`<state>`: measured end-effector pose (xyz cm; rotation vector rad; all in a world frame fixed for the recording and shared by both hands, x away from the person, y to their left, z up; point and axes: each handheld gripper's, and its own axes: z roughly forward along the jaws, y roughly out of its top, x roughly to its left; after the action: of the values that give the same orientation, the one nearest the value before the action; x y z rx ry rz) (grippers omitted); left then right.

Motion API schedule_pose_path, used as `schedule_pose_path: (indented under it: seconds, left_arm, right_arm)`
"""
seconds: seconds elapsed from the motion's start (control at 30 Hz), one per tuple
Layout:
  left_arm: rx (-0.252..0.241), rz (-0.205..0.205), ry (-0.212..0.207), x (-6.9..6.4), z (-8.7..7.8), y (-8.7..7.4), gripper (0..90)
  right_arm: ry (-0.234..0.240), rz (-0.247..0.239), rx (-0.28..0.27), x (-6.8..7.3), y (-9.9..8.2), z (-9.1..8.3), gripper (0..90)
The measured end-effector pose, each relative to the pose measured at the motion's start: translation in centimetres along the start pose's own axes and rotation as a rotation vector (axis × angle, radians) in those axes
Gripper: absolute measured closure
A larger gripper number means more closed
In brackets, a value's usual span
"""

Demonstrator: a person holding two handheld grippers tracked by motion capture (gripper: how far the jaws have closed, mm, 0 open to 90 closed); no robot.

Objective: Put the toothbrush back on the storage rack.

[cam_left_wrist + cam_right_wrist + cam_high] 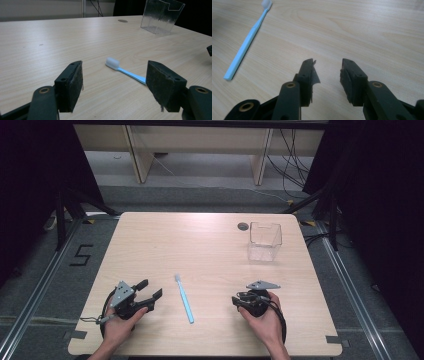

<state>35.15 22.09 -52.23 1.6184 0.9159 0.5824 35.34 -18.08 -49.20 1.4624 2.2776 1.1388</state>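
At the lower left of the high view, the left hand-held gripper (152,290) rests low over the tabletop (200,245), its jaws spread wide with nothing between them; in its own view the two black pads (72,85) stand far apart and frame the brush beyond.

Near the middle of the high view, slightly below centre, lies the toothbrush (184,298), flat on the wood and apart from both grippers. It is a slim, straight, light blue stick with a small white bristle head at the end farther from the person and a ribbed grip toward the near end. In the left gripper view the head (112,63) looks soft and blocky.

At the lower right, the right hand-held gripper (235,299) points toward the brush, jaws parted and holding nothing.

At the upper right stands a clear plastic box (265,241), upright and well apart from the brush.
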Motion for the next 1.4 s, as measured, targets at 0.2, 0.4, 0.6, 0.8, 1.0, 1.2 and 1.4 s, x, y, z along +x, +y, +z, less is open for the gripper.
schedule_pose_path:
  seconds: [0.2,0.4,0.6,0.8,1.0,1.2,1.4]
  left_arm:
    - [0.038,-0.042,0.003,-0.3,0.2,0.0,31.2]
    - [0.150,-0.083,0.010,-1.0,0.6,1.0,33.8]
    - [0.431,-0.116,-0.028,-2.1,2.8,4.0,37.4]
    - [0.674,-0.169,-0.032,-3.2,5.1,6.8,37.6]
    - [0.862,-0.164,0.059,-4.6,7.6,7.9,36.3]
    - [0.989,-0.140,0.073,-5.4,9.6,8.2,37.6]
    - [1.016,-0.143,0.084,-5.9,11.1,8.5,37.3]
  right_arm:
    - [-0.005,0.027,0.019,0.0,0.2,-0.3,62.3]
    - [-0.020,0.022,0.029,-0.1,0.5,-0.6,62.2]
    - [-0.016,0.025,0.026,0.0,0.8,-1.1,61.8]
    - [-0.003,0.034,0.040,-0.1,0.9,-1.4,61.8]
    - [-0.029,0.029,0.051,-0.1,0.8,-1.3,61.8]
    - [-0.008,0.041,0.058,0.1,0.8,-1.3,61.9]
    - [-0.009,0.023,0.048,0.0,0.8,-1.3,62.0]
